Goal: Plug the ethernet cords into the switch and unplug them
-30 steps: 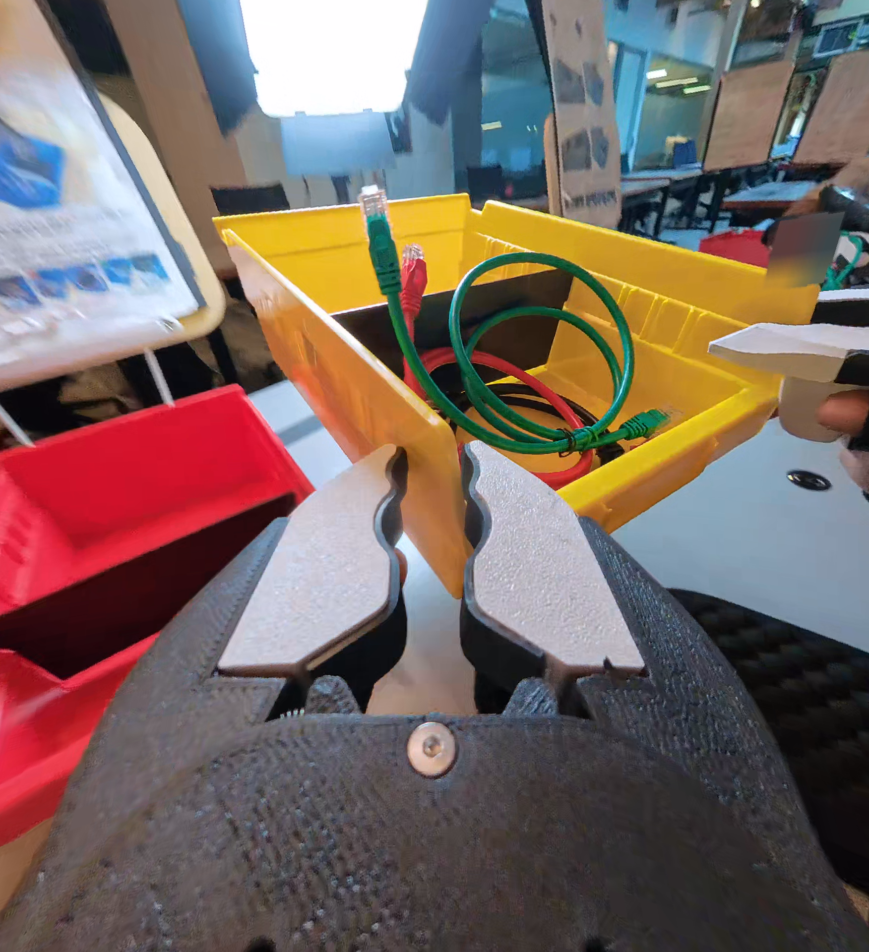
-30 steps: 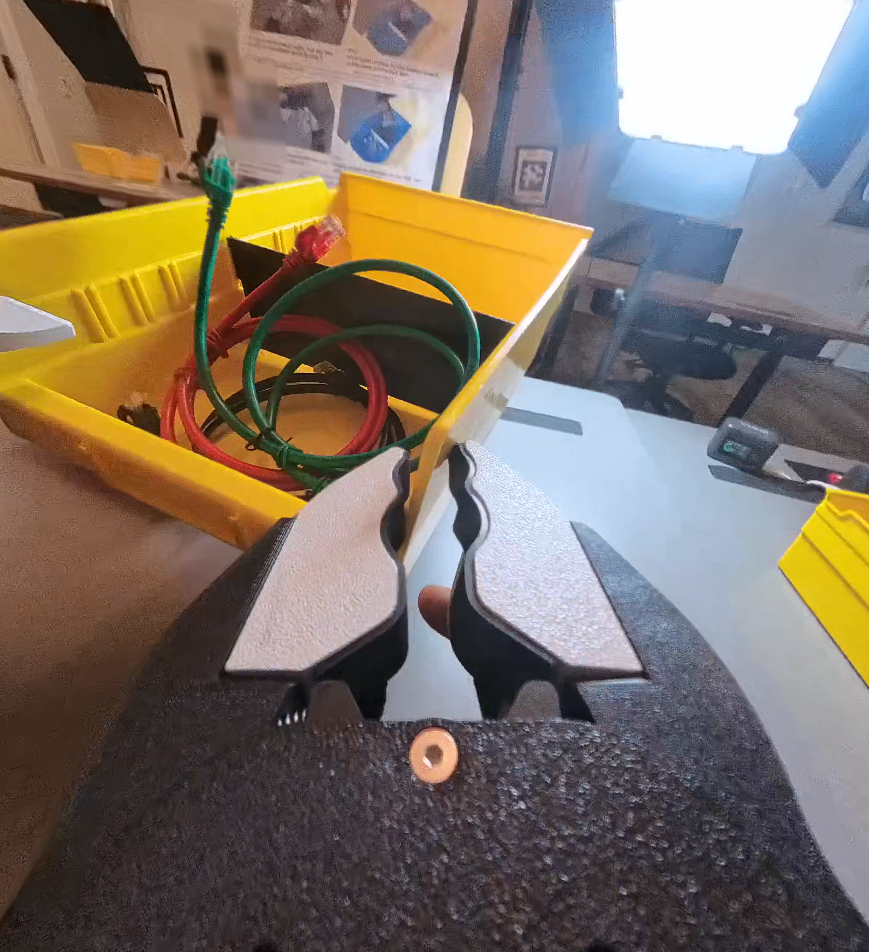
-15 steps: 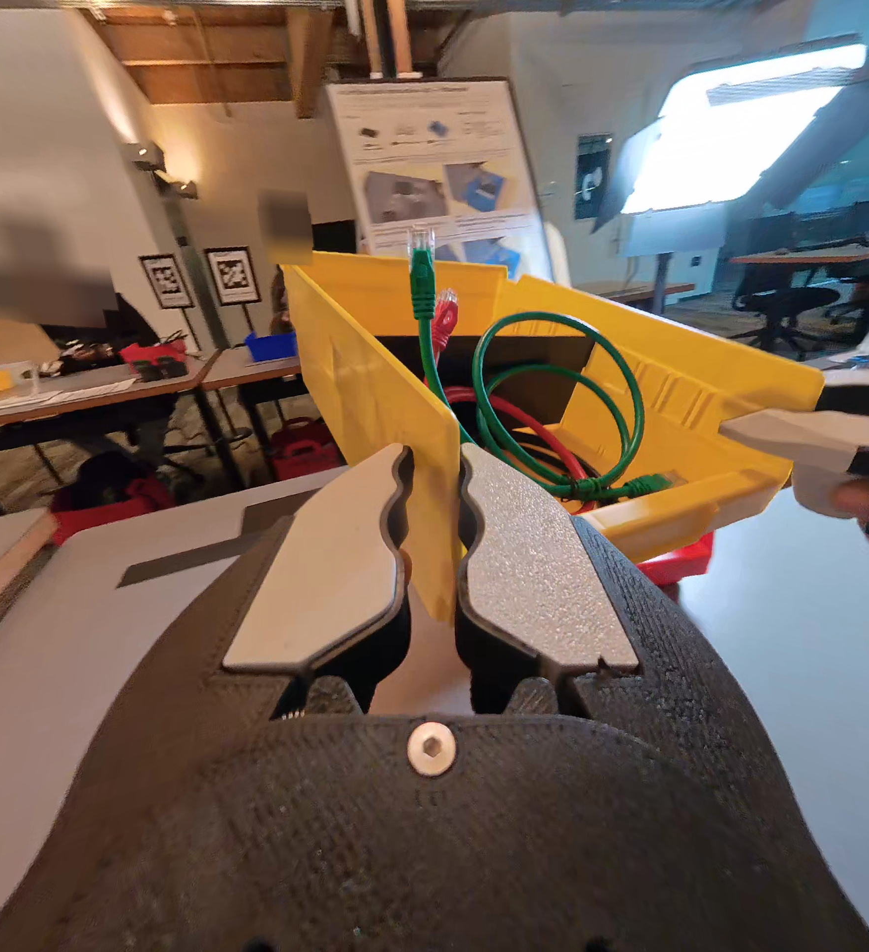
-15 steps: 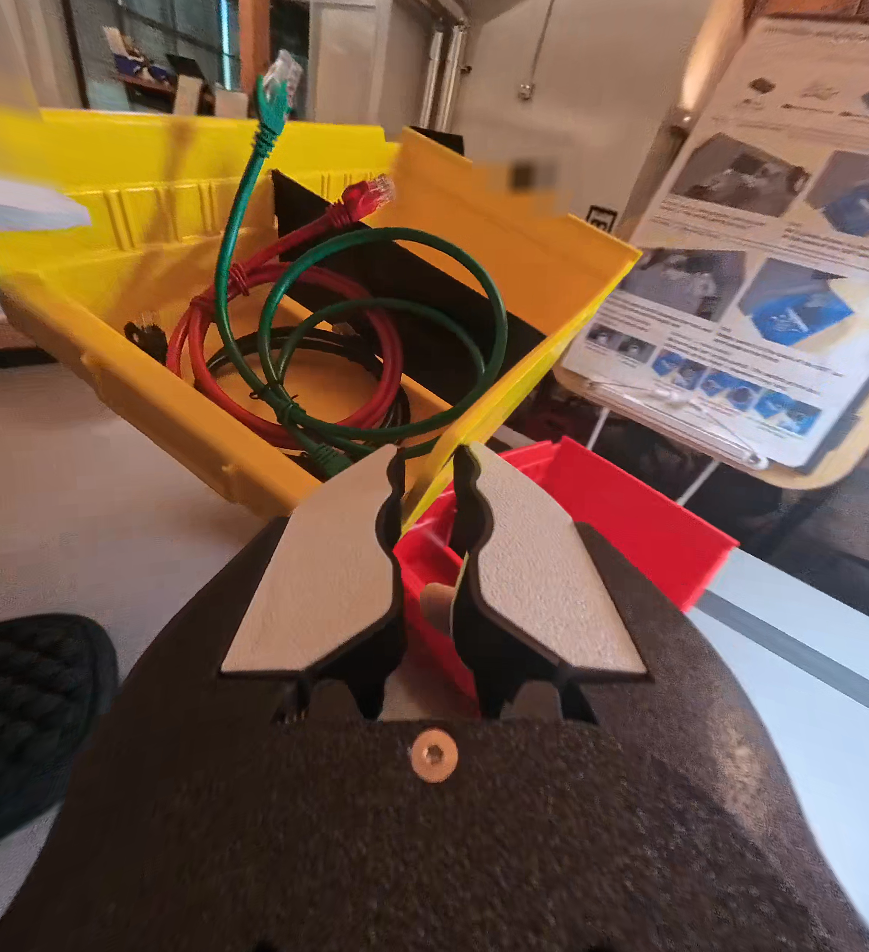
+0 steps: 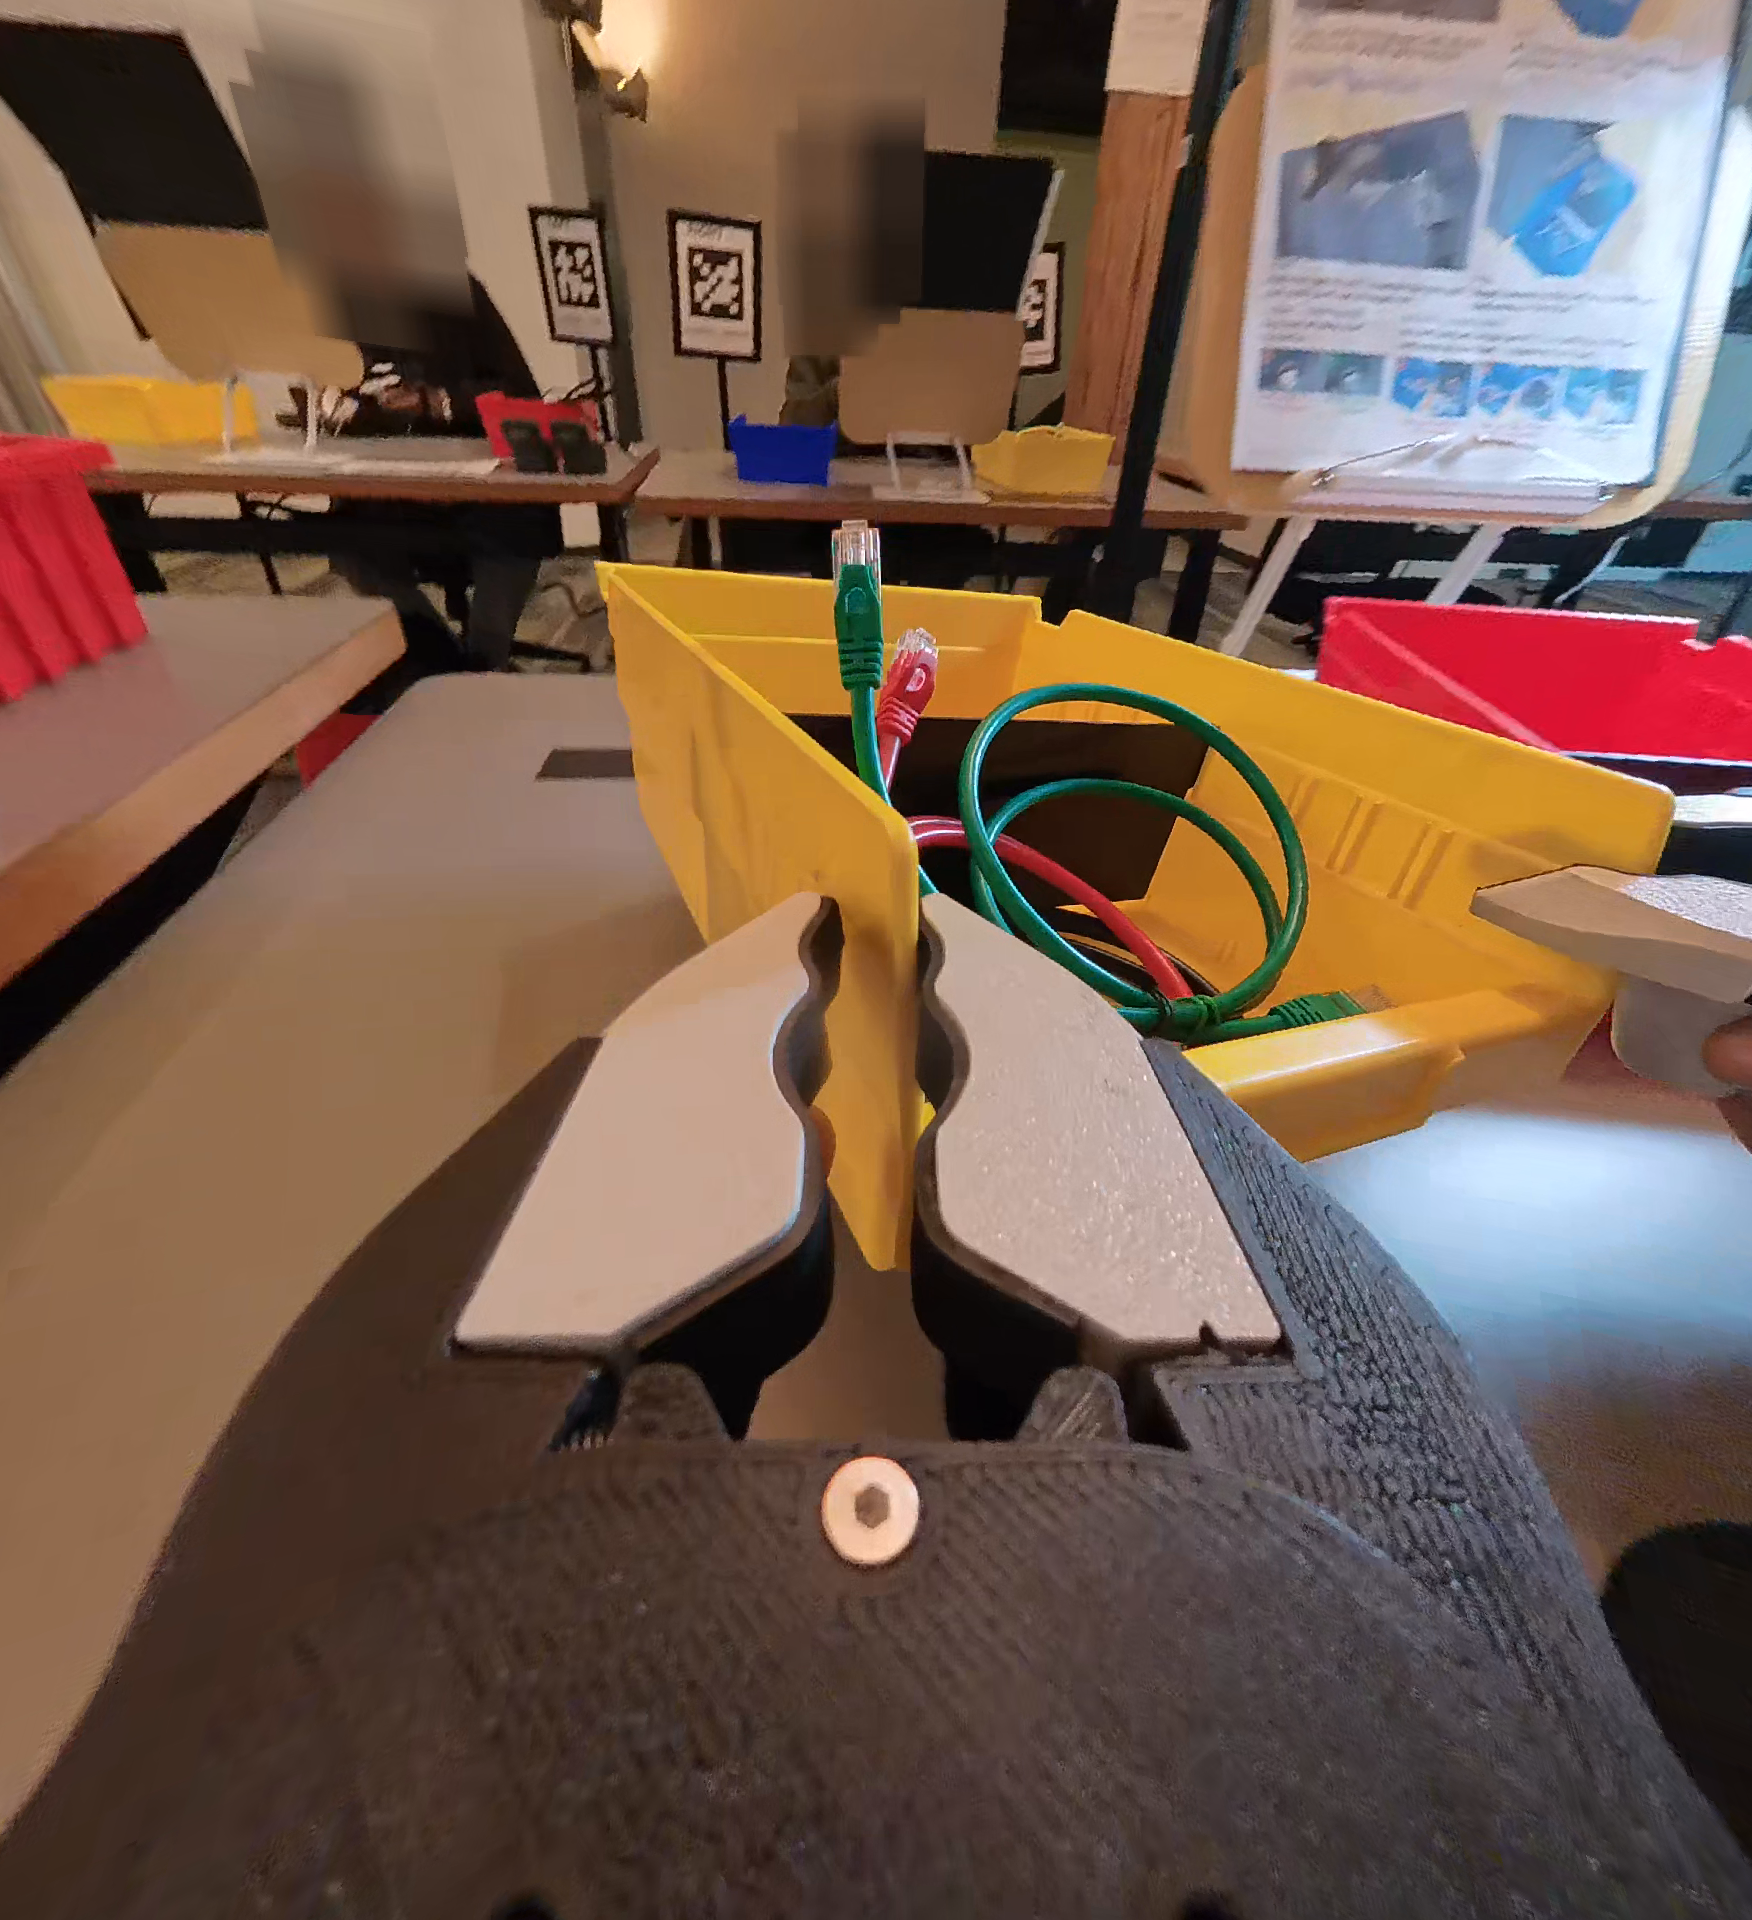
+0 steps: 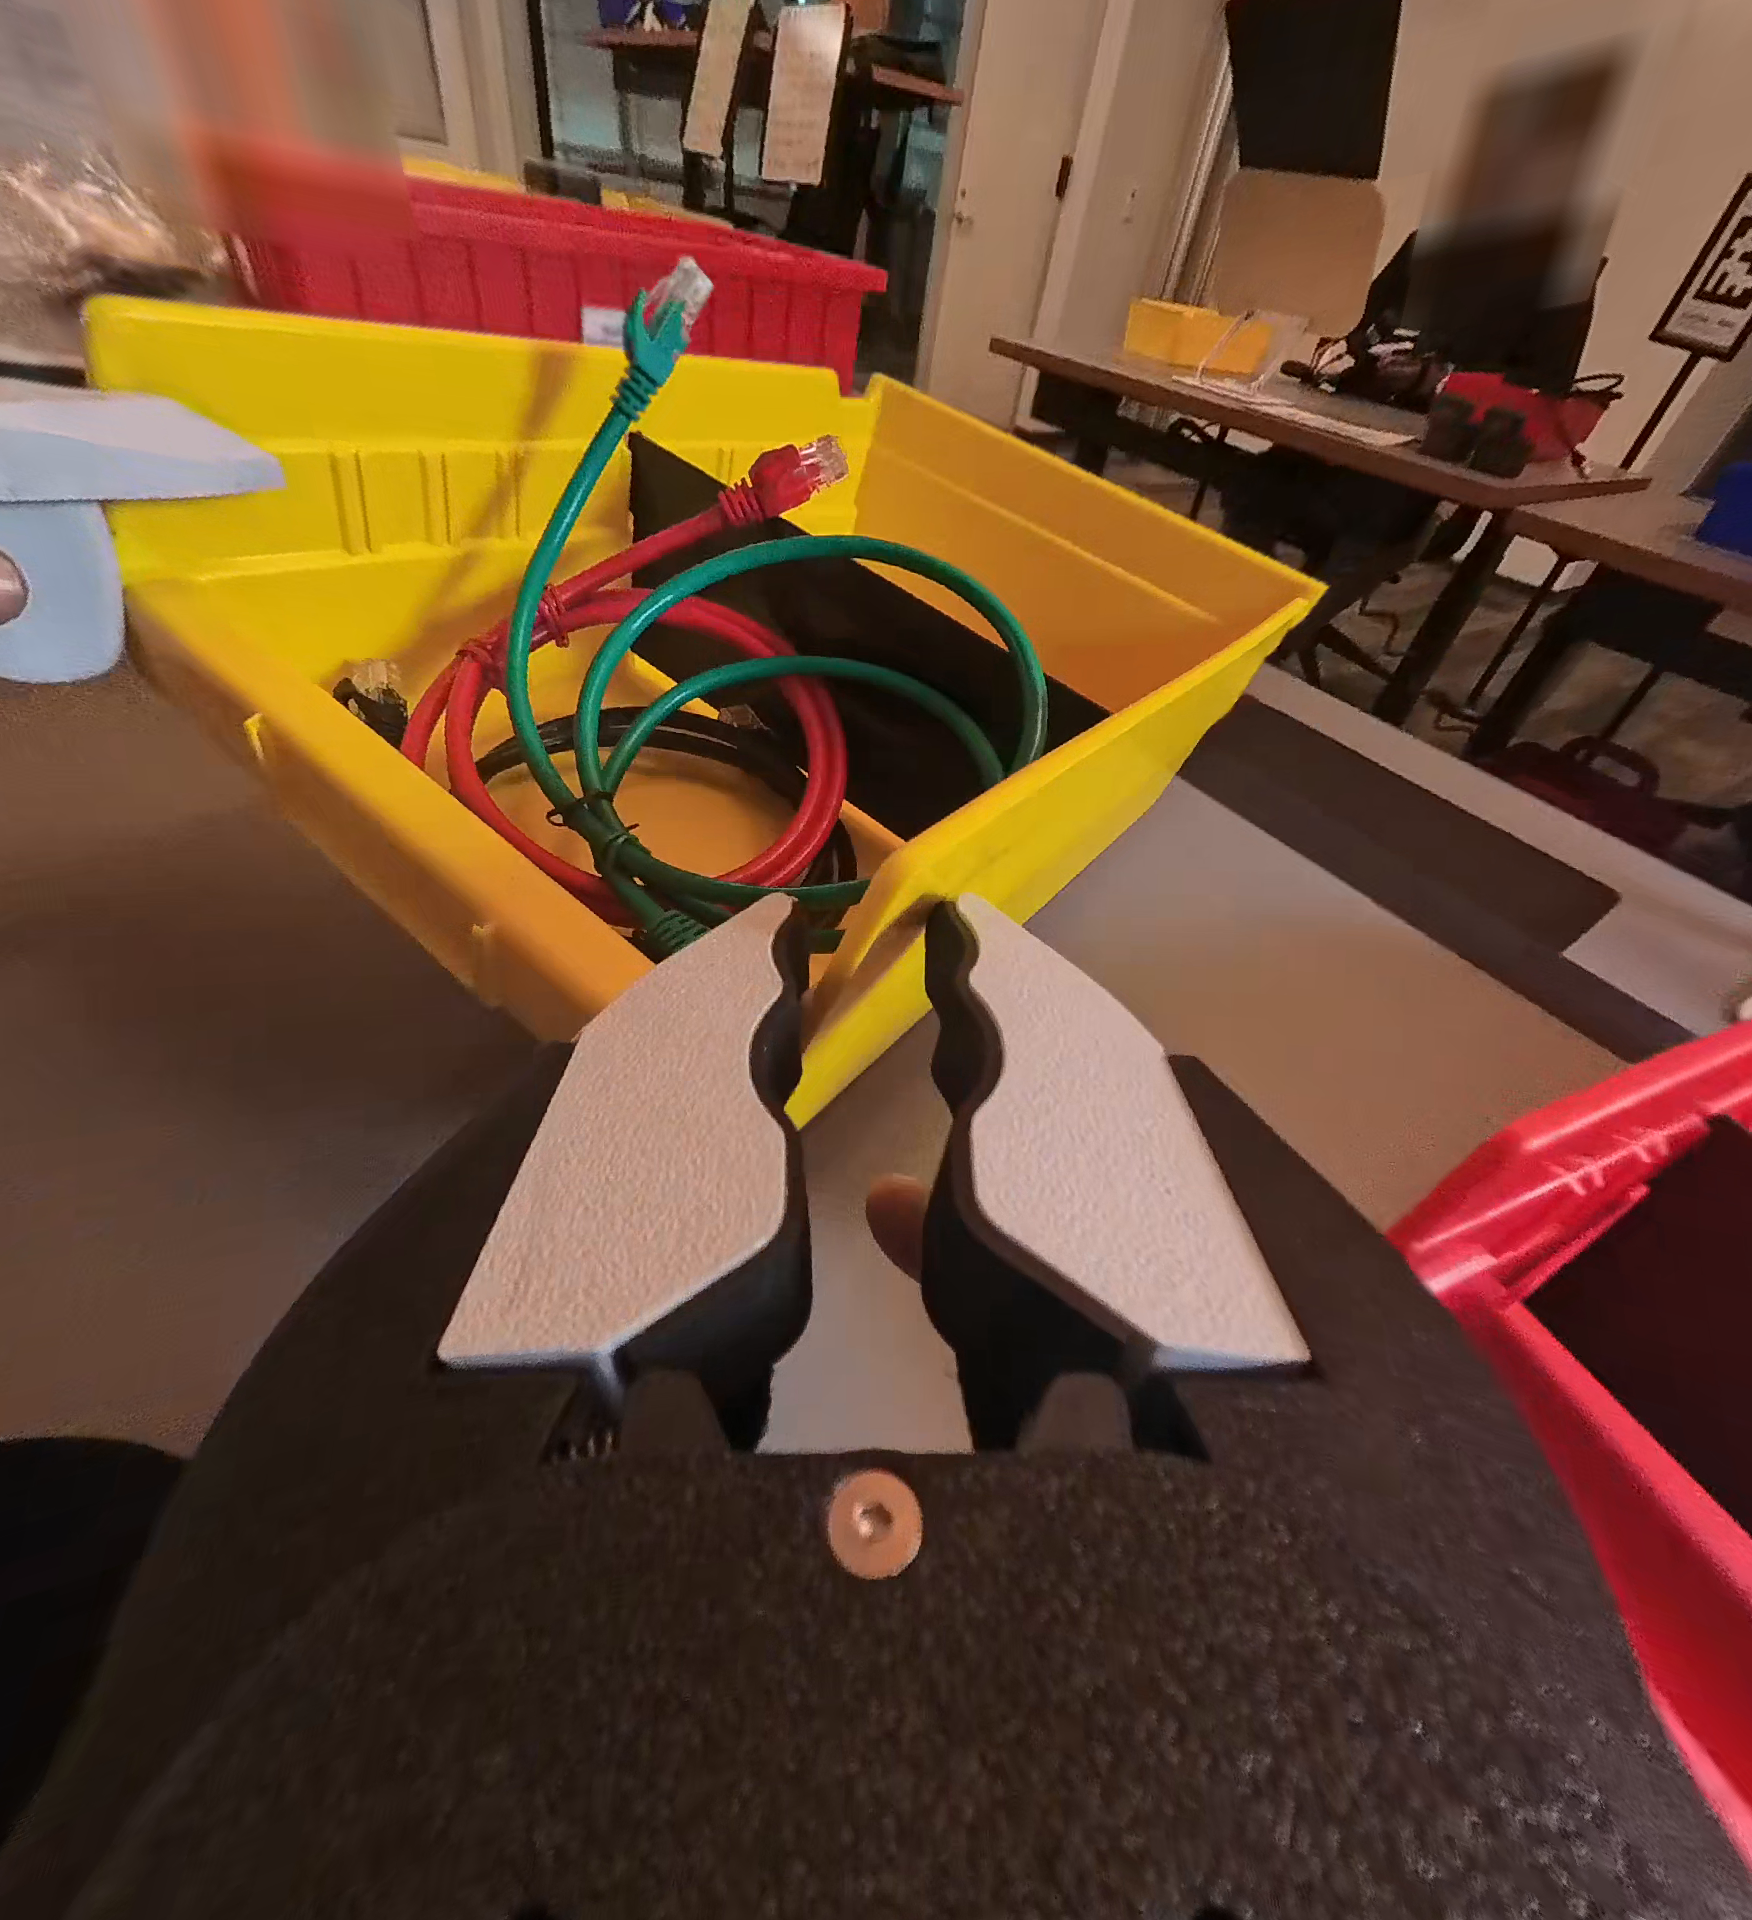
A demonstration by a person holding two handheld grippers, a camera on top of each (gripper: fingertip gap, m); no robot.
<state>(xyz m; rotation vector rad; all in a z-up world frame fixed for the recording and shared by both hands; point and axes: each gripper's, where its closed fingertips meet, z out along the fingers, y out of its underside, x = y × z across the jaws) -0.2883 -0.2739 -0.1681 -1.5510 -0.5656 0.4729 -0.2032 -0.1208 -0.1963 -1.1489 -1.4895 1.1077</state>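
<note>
A yellow bin holds a coiled green cord, a red cord and a black panel at its back. My left gripper is shut on the bin's left side wall. My right gripper is shut on the opposite side wall of the bin, which hangs tilted above the table. In the right wrist view the green cord and red cord lie over a black cord, and two plugs stick up. Each view shows the other gripper's finger at the far wall.
A red bin sits close on my right, and it also shows behind the yellow bin. A red crate stands behind. A poster on an easel and tables with small bins are farther off. The grey table lies below. Some 20 cm of space lies between my two pairs of fingers.
Both grippers have kept their hold on the bin walls and swung the bin round. The background has shifted from the poster and window to the far tables.
</note>
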